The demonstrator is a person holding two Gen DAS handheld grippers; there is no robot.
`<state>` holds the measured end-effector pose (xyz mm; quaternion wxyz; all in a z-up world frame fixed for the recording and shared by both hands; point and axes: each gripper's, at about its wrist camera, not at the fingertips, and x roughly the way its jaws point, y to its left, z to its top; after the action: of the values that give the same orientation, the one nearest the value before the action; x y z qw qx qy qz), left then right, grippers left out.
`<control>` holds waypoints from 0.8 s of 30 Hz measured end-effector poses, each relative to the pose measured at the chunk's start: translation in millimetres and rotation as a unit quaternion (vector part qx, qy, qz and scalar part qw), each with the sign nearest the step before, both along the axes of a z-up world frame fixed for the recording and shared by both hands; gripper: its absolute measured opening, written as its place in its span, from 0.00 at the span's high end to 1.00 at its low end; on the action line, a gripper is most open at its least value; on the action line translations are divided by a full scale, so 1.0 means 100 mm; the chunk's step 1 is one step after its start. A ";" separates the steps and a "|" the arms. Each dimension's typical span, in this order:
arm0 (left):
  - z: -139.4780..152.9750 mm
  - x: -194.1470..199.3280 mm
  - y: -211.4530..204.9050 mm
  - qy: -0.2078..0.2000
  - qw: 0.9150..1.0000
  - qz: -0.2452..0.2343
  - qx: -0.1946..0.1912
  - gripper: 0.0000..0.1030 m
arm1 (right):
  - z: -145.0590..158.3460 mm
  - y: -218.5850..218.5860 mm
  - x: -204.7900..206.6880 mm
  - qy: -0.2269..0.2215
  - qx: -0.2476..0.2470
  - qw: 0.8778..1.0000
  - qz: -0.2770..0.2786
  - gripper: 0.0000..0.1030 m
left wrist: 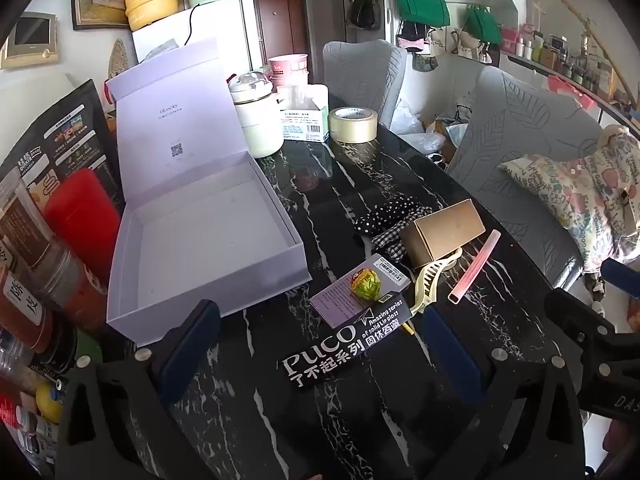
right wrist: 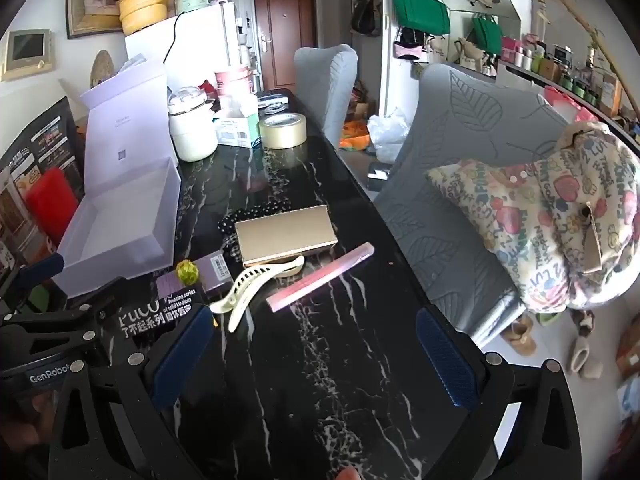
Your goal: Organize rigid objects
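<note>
An open white box (left wrist: 208,236) with its lid up sits on the black marble table (left wrist: 360,400), left of my open left gripper (left wrist: 320,344). A black PUCO box (left wrist: 344,340) lies between its fingers. Beyond lie a lilac card box (left wrist: 352,296) with a green-gold foil ball (left wrist: 365,284) on it, a cream hair claw (left wrist: 430,276), a gold box (left wrist: 444,232) and a pink stick (left wrist: 476,268). My right gripper (right wrist: 316,344) is open and empty above the table, near the hair claw (right wrist: 256,284), pink stick (right wrist: 320,276) and gold box (right wrist: 286,234).
Dotted and checked fabric bands (left wrist: 392,216) lie behind the gold box. A tape roll (left wrist: 353,124), a white pot (left wrist: 258,120) and a tissue box (left wrist: 304,124) stand at the far end. Jars and a red case (left wrist: 80,216) crowd the left edge. Grey chairs (right wrist: 460,184) line the right.
</note>
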<state>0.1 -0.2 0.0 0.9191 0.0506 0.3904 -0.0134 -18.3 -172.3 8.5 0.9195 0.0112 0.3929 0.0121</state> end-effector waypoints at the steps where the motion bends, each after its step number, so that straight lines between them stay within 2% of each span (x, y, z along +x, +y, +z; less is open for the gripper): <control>1: 0.00 0.00 0.00 0.000 1.000 0.001 0.000 0.00 | 0.00 0.00 0.00 -0.001 0.000 1.000 0.000 0.00; 24: 0.10 -0.06 0.01 -0.001 1.000 -0.024 -0.016 0.00 | 0.09 0.00 -0.04 -0.004 -0.009 1.000 0.000 0.00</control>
<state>-5.9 0.8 10.2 0.9197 0.0454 0.3879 -0.0413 -22.4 -172.4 17.2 0.9209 0.0029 0.3897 0.0085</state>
